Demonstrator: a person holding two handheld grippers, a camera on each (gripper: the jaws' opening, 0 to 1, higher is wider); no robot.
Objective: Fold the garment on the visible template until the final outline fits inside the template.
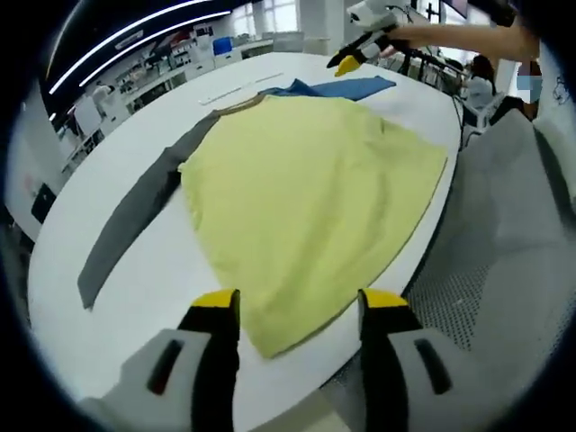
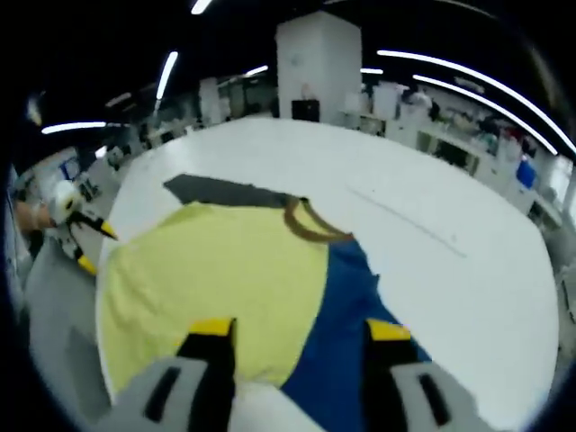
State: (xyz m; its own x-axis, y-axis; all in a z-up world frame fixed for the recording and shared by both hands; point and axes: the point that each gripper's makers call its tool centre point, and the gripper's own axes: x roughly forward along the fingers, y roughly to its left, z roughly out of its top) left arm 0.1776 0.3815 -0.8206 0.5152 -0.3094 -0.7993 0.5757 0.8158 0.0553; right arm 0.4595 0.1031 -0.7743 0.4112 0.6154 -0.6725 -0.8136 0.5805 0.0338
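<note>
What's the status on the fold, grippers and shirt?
Left gripper open, over yellow hem. Right gripper open, at blue sleeve. Shirt flat, unfolded, grey sleeve out. Nothing in the way.

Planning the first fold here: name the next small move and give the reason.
Probably lower the open left gripper onto the near hem of the yellow shirt and pinch it. The shirt lies flat and unfolded on the white table, its grey sleeve stretched out, the hem between the jaws, and the right gripper hovers open over the blue sleeve.

One garment (image 1: 306,198) on one table (image 1: 135,297) — two grippers.
</note>
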